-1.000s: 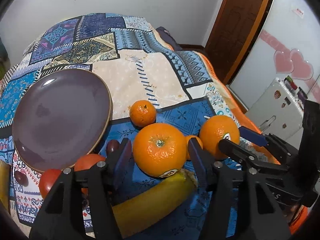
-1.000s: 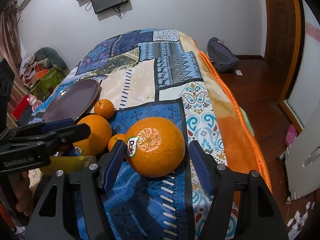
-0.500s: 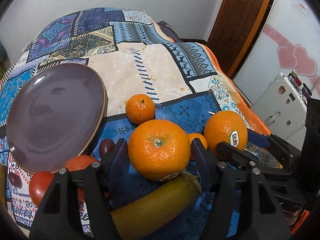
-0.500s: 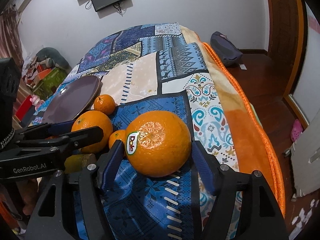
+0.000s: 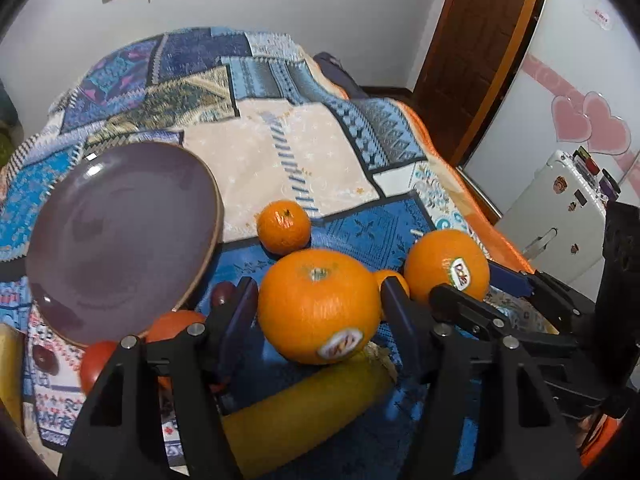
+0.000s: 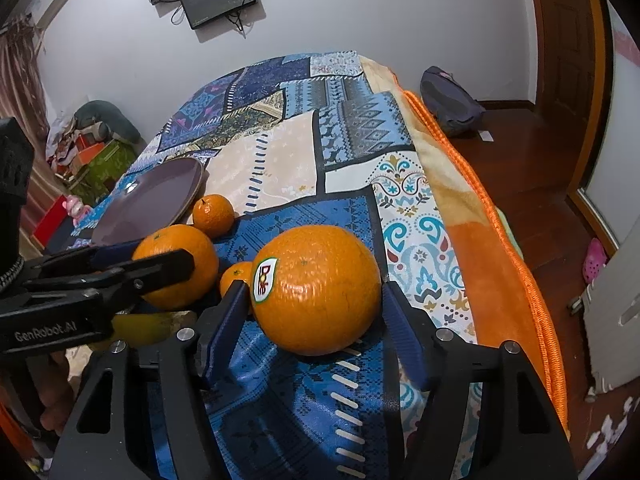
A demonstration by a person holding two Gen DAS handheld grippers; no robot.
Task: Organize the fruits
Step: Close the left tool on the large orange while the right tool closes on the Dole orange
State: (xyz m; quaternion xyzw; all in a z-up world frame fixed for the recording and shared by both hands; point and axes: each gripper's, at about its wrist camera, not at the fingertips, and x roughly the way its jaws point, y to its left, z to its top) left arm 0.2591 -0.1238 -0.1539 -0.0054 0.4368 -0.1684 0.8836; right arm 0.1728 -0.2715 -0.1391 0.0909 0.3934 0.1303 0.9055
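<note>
Fruits on a patchwork bedspread, with 2 grippers set around 2 large oranges.
Purple plate lies toward the bedspread's left edge; banana, stem-up orange between the left gripper's wide-open jaws, Dole-stickered orange between the right gripper's wide-open jaws nearer the right edge, neither clamped; small mandarin beside the plate rim.

plate left of mandarin | banana before orange
</note>
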